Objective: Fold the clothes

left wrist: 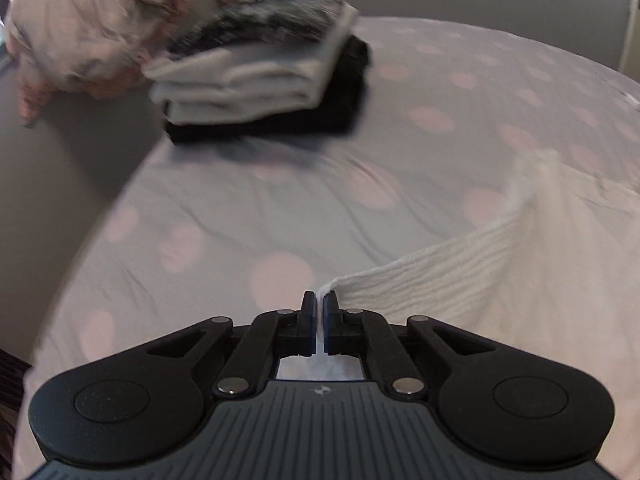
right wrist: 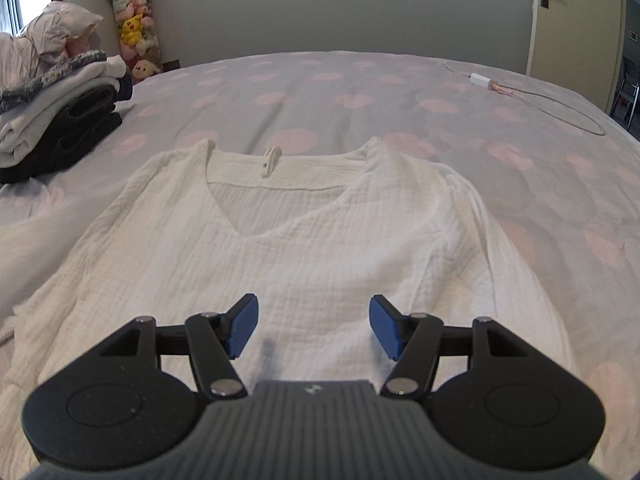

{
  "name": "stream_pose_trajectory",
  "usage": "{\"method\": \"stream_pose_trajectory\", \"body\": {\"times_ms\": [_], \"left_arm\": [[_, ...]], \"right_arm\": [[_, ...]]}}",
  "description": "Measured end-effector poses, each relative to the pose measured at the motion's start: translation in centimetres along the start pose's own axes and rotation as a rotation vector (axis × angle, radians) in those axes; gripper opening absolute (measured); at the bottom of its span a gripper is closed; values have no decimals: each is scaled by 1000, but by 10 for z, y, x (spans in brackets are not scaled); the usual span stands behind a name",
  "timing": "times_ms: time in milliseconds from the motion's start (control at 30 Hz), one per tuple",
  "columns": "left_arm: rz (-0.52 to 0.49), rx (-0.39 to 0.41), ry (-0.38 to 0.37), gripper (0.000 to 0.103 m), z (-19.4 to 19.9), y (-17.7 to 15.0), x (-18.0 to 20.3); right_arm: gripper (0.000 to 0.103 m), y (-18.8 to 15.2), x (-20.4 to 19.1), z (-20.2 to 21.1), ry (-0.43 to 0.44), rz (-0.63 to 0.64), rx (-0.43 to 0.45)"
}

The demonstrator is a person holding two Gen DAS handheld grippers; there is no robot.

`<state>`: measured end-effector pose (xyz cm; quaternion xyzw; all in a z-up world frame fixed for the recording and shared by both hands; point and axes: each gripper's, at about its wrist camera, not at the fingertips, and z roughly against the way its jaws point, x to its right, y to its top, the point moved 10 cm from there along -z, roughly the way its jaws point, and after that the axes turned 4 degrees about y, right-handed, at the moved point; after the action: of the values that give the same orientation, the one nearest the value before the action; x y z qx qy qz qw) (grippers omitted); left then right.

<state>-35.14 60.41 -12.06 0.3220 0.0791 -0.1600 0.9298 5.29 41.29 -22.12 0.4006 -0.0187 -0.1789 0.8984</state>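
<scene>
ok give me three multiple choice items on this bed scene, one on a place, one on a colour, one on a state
1. Where is the stack of folded clothes relative to the white blouse in the right wrist view?
A. to its left
B. to its right
C. on top of it

2. What colour are the spots on the bedspread?
A. green
B. pink
C. black

3. What is the state of the left gripper?
A. wide open over bare bedspread
B. shut on nothing
C. shut on an edge of the white blouse

Answers:
1 A, the stack sits at the left edge of the bed, clear of the blouse.
2 B, pale pink spots on grey fabric.
3 C, white fabric is pinched between its closed fingers, while the right gripper stands open.
</scene>
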Motion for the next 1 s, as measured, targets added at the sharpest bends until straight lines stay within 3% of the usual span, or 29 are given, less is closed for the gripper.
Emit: {"method": "stream_pose_trajectory", "body": {"times_ms": [233,333,400,567,667,767,833,900,1000], "left_arm": [[-111,-6,303,3,-92,63,-39],[-139,-105,409,3,-131,61,-56],[-191,-129,444,3,-150,55,-57],[-232,-102,431,5,-179,45,-41],[-223,-86,433,17,-180,36,-34],[-177,-56,437,36,-172,29,-33],[-134,-6,420,37,-160,27,-39],[-101,23,400,49,-144,26,-48],[-4,6,385,56,-128,16,-79]], "right_arm": [[65,-2,5,-9,-7,-2,-13],[65,-3,11,-15,-16,-19,-21],[65,-5,16,-19,-19,-31,-29],[70,-12,21,-28,-21,-30,-50],[71,-14,19,-27,-21,-17,-51],[71,-14,21,-26,-18,-31,-53],[71,-14,20,-25,-19,-34,-53],[71,-15,18,-24,-20,-37,-54],[71,-15,16,-22,-13,-35,-52]]}}
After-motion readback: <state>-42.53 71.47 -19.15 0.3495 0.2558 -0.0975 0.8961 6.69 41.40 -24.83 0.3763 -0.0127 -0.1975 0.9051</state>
